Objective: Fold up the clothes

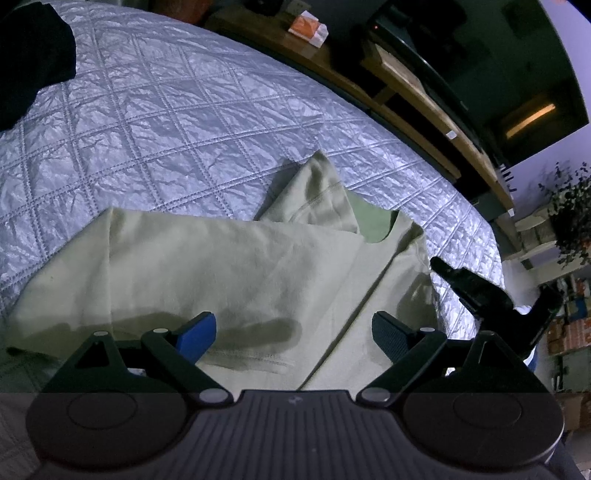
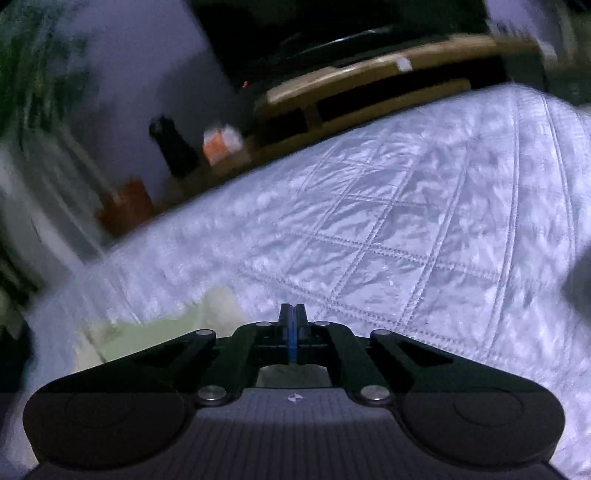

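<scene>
My left gripper (image 1: 293, 334) has its fingers (image 1: 197, 334) spread wide, nothing between them, hovering just above the pale green shirt (image 1: 229, 266). Shirt lies on the quilted bedspread (image 1: 166, 122), directly ahead of and under both fingertips, partly folded: a long flap runs across from beyond my left finger to past the right one, w/ a diagonal fold edge passing just inside the right finger. Ahead of the fingers, a sleeve (image 1: 314, 195) sticks up & away, and a brighter green inner patch shows at the neckline (image 1: 373, 225). Far ahead-left of the fingers, dark clothing (image 1: 33, 55) sits at the bed's far corner. Beyond the bed, a wooden shelf unit (image 1: 406, 96) w/ an orange-white box (image 1: 308, 26). To the right of my right finger, the other gripper shows as a dark shape at the shirt's edge; can't tell from here if it touches the cloth.

My right gripper (image 2: 292, 325) has fingers pressed together, blue pads meeting, no cloth visible between them. View is blurry. Green shirt is low-left of the fingers; bedspread spreads ahead & right. Potted plant (image 1: 570, 218) sits far right of left fingers
</scene>
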Motion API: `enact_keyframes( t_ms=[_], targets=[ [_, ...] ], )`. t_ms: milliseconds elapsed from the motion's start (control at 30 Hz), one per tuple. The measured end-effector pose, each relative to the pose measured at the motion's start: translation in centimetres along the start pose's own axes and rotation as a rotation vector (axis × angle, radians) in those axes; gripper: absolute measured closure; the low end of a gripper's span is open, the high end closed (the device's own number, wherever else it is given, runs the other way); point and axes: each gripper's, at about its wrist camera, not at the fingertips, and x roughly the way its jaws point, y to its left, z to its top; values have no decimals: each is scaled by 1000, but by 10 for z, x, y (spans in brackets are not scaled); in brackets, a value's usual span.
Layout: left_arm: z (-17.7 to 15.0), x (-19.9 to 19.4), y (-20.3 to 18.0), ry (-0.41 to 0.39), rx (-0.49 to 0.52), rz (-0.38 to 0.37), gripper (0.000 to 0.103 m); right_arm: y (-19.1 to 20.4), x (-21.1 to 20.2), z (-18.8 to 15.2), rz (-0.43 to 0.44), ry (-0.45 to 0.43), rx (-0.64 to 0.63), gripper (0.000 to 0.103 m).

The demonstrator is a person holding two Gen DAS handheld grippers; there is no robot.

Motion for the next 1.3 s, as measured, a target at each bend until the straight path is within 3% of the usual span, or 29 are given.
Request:
enact_keyframes(
  t_ms=[67,200,300,367,467,500,533,867,967,1033,1167,1300],
  targets=[
    [0,1,0,1,0,1,13,9,-2,1,18,2,-73,86],
    [0,2,-1,1,2,4,13,56,-9,-12,37,34,-422,52],
    [-1,3,-1,4,6,6,13,79,-6,-23,18,52,-602,50],
    [-2,4,-2,6,9,7,13,84,3,-22,-39,50,-628,50],
    [-3,3,-1,6,9,6,13,80,13,-14,-41,70,-557,52],
    [-3,3,-1,6,9,5,13,77,16,-12,-41,73,-544,70],
    [-3,3,-1,6,7,5,13,75,19,-10,-41,75,-532,101],
    [-3,4,-1,7,12,4,13,9,20,10,59,65,6,101],
    [-3,5,-1,8,12,3,13,-8,17,12,64,50,131,88],
    [-3,5,-1,7,12,4,13,12,1,9,9,6,-55,81],
    [-3,5,-1,6,11,6,13,49,-31,-15,-31,-46,-401,81],
    [-4,7,-2,8,17,13,13,76,-40,-58,-71,9,-755,84]
  ],
)
